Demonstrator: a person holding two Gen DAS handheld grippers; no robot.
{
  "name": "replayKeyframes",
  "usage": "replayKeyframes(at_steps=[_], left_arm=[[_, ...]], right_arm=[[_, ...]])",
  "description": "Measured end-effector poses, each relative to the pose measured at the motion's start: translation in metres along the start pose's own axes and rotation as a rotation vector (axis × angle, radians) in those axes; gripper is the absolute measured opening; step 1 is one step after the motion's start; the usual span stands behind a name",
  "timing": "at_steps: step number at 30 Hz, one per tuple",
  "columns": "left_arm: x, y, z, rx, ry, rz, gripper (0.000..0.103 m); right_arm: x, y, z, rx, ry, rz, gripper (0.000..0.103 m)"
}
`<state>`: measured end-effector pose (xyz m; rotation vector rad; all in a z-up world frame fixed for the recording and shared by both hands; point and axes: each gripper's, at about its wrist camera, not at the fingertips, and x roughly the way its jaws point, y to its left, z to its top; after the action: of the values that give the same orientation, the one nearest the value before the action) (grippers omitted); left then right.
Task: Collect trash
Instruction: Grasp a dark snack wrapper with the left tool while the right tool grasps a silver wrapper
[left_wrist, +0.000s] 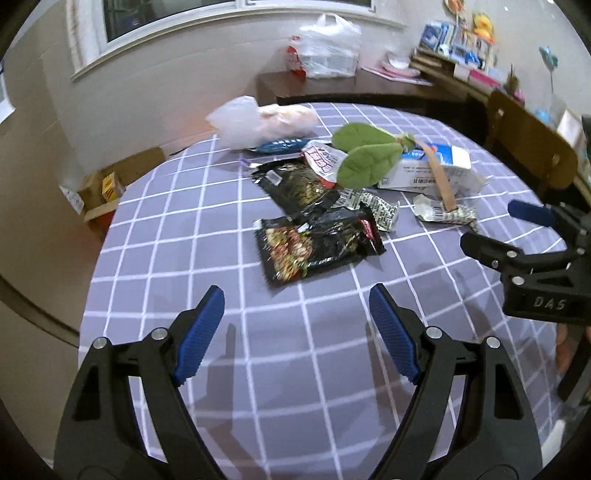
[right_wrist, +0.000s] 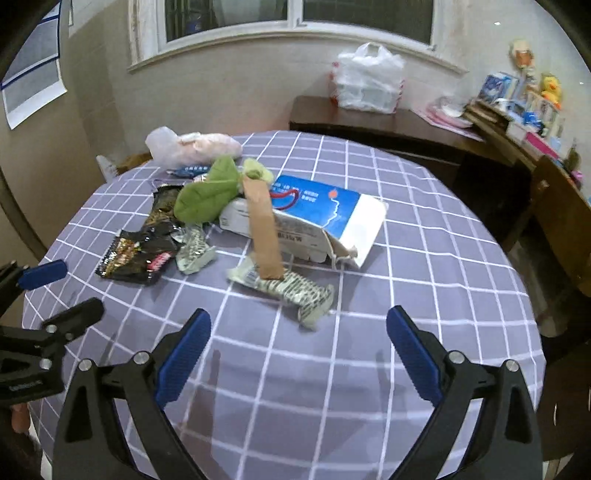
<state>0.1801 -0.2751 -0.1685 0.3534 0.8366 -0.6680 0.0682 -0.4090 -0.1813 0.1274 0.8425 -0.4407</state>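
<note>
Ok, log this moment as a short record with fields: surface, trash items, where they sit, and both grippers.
surface: round table with a purple checked cloth
trash pile: black snack wrapper, crumpled silver wrapper, torn blue-and-white box, green leaves, brown paper strip, clear plastic bag
layout: pile sits on the far half of the table; the near half is bare cloth
left gripper: open, holds nothing, short of the black wrapper
right gripper: open, holds nothing, short of the silver wrapper

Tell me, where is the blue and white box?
The blue and white box lies on the checked tablecloth, right of the green leaves, under a brown paper strip.
</note>
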Motion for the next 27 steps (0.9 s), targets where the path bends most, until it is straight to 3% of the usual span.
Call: replayKeyframes(at_steps=[11,18,20,21,23,24,26,27], left_arm=[[0.040,-0.011,0.028,0.061,0.021,-0.004,0.080],[0.048,-0.007,0.034,0.038,0.036,-0.060,0.079],[0.046,-0.009,0.034,0.044,0.032,-0.068,0.070],[0.044,-0.012,0.032,0.059,0.026,-0.075,0.060],[0.040,-0.018,0.030,0.082,0.014,-0.056,0.054],[0.039,-0.021,0.029,0.092,0.010,-0.063,0.044],[0.037,-0.024,0.028,0.083,0.008,-0.061,0.040],[0.035,-0.025,0.026,0.080,0.006,-0.068,0.030]], right_arm=[[0.037,0.002,0.021,-0.073,0.052,0.121,0.094],[0.037,0.013,0.023,-0.131,0.046,0.125,0.066],[0.034,0.016,0.022,-0.137,0.042,0.134,0.053],[0.032,0.018,0.021,-0.138,0.041,0.136,0.050],[0.029,0.021,0.018,-0.140,0.040,0.138,0.036],[0.027,0.023,0.017,-0.140,0.039,0.139,0.034],[0.025,0.025,0.015,-0.135,0.040,0.139,0.029],[0.023,0.024,0.013,-0.125,0.040,0.142,0.027]])
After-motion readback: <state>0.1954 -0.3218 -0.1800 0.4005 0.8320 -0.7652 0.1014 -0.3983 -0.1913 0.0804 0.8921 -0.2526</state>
